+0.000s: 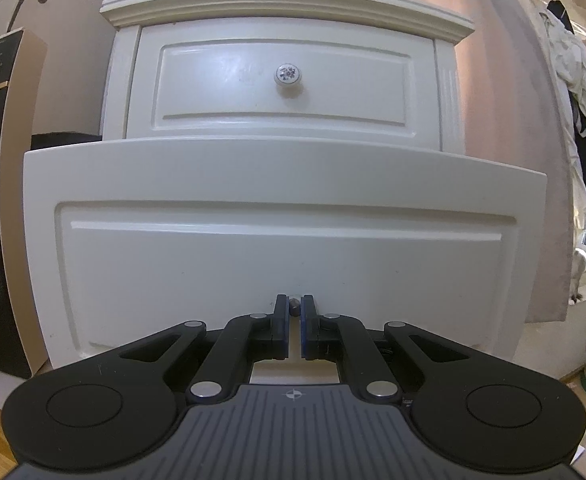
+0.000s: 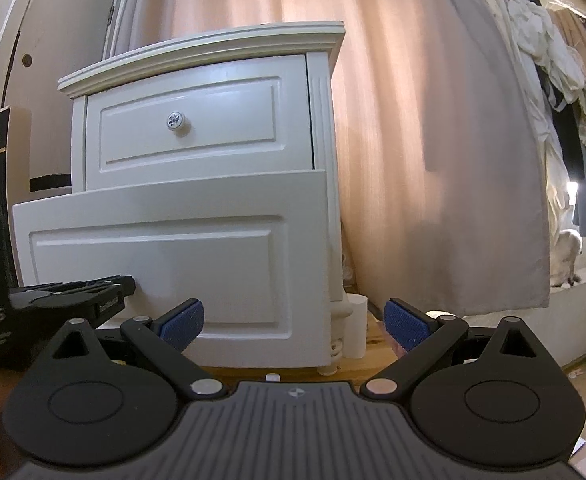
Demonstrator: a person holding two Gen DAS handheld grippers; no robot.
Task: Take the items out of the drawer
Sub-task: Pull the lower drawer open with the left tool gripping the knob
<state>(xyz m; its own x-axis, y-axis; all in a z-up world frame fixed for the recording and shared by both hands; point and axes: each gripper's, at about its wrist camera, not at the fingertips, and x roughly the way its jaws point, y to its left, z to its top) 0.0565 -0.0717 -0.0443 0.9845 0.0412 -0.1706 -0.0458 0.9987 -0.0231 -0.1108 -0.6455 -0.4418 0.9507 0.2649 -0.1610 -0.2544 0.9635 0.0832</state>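
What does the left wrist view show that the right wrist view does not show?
Only the left wrist view shows the left claw shut on the small handle stub of the lower drawer, head-on. Only the right wrist view shows the right claw open and empty, the nightstand's leg and the white cylinder beside it. Both show the lower drawer pulled out, the closed upper drawer with its flowered knob, and the curtain.

Light: we see dim, warm backlight glowing through the curtain at upper centre.
Glare: soft sheen on the upper drawer front.
Distortion: strong fisheye bowing, dark corners.
Blur: we find the lower left edge of the right wrist view smeared.
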